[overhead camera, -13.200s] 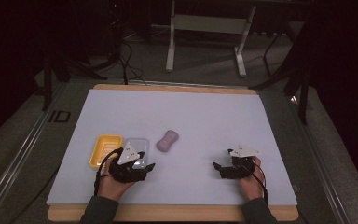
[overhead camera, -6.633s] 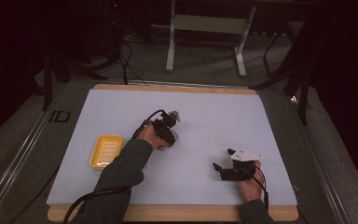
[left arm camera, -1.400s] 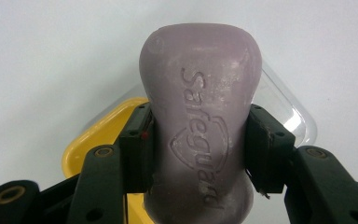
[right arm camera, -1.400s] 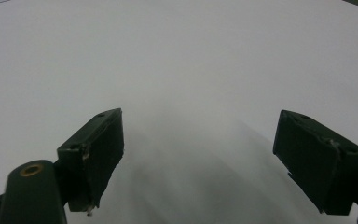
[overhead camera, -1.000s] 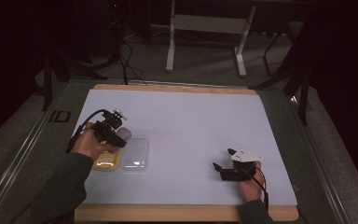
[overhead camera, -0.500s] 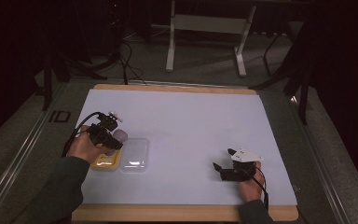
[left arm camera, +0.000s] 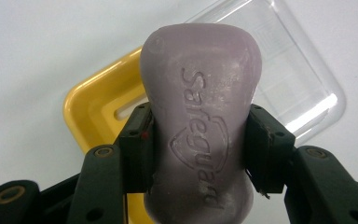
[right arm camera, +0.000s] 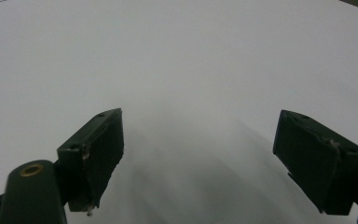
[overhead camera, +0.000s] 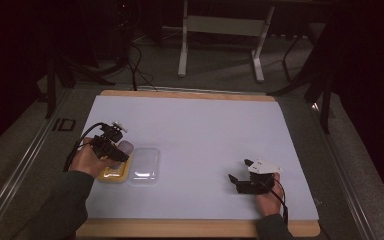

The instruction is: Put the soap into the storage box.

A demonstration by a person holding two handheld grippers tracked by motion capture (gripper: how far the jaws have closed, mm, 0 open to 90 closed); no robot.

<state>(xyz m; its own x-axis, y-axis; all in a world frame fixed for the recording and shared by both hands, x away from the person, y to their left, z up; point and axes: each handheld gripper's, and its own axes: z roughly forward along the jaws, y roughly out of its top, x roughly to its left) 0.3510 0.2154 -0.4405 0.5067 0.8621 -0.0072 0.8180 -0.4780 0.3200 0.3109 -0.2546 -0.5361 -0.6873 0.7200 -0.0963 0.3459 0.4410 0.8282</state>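
My left gripper [left arm camera: 198, 140] is shut on a pale purple bar of soap [left arm camera: 200, 116] stamped with a brand name, both pads pressing its narrow waist. Under the soap lies a yellow soap dish [left arm camera: 91, 107] with slots in its floor. A clear plastic lid [left arm camera: 289, 79] rests beside the dish. In the high view the left gripper [overhead camera: 114, 146] holds the soap [overhead camera: 126, 147] just above the yellow dish [overhead camera: 114, 173] at the mat's left side, with the lid [overhead camera: 145, 164] to its right. My right gripper [overhead camera: 236, 181] rests open on the mat at the lower right, its jaws wide apart [right arm camera: 200, 154] over bare white surface.
A white mat [overhead camera: 205, 135] covers a wooden board [overhead camera: 180, 227]. A metal rail [overhead camera: 25, 160] runs along the left side. Beyond the table stand a white frame [overhead camera: 220, 30] and cables on the dark floor.
My left gripper with the soap has shifted slightly toward me and down over the yellow dish. The right gripper has not moved.
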